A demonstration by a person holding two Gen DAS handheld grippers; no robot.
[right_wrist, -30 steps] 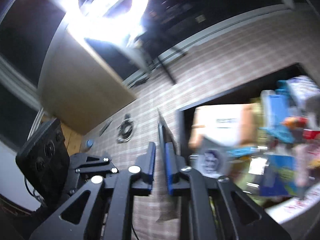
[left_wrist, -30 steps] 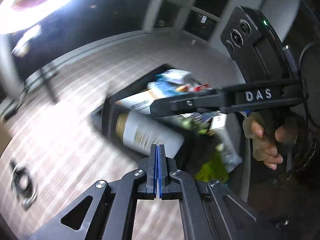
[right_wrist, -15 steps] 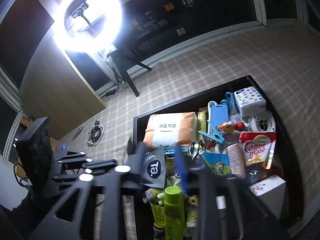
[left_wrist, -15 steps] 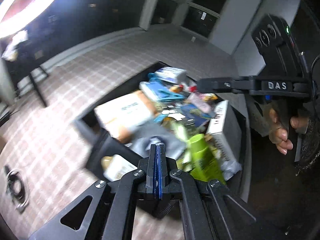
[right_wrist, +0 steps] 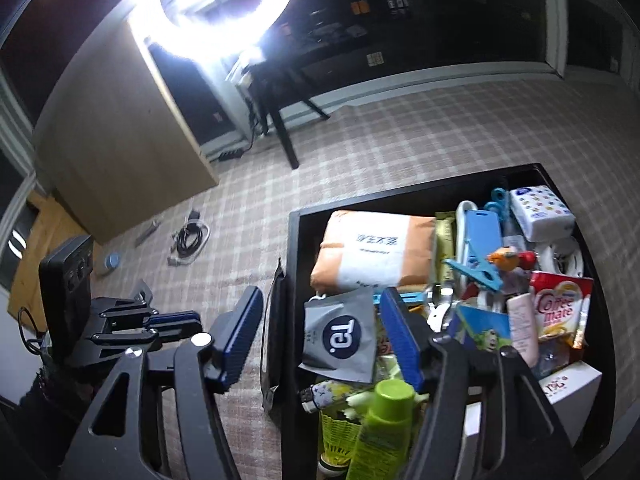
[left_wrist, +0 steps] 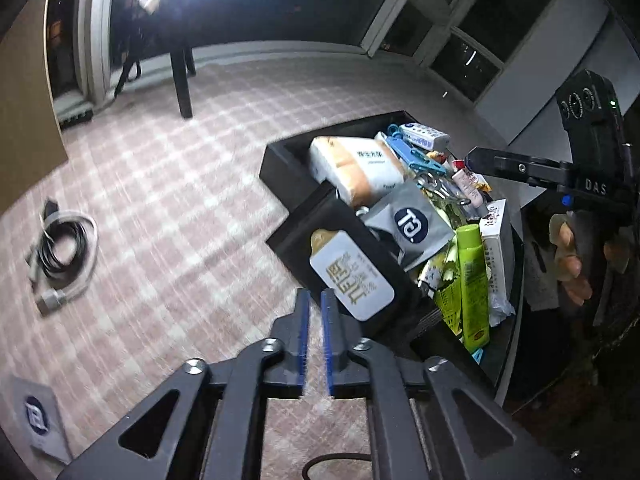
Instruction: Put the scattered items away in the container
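Left wrist view: catalogue of loose and stowed goods, taken left to right from the left gripper (left_wrist: 314, 312).
Far left, near corner: grey sachet (left_wrist: 38, 420) with a round dark logo, flat on the checked cloth (left_wrist: 180, 200); not yet stowed.
Left, farther out: coiled cable (left_wrist: 60, 256) on the cloth, well apart from the container; whether it belongs to the task cannot be told.
Left gripper: jaws a narrow slit apart, nothing between them, poised over bare cloth.
Just right of the tips: black pouch (left_wrist: 348, 268) with a white label, leaning on the container's outer wall, outside it by my judgement; probably the next item.
Right: black container (left_wrist: 280, 160), heaped with a tissue pack (left_wrist: 356, 164), a grey logo sachet (left_wrist: 412, 220), a green bottle (left_wrist: 472, 276).
Far right: right gripper (left_wrist: 472, 158), held above the heap.
Right wrist view, right gripper: jaws wide apart, holding nothing, straddling the container's near wall (right_wrist: 294, 240).
Progress: judged mostly done; pouch and one sachet remain.
Edges: container wall stands just beside both grippers; the pouch must clear it.
Open room: broad bare cloth to the left; little free space atop the heap.
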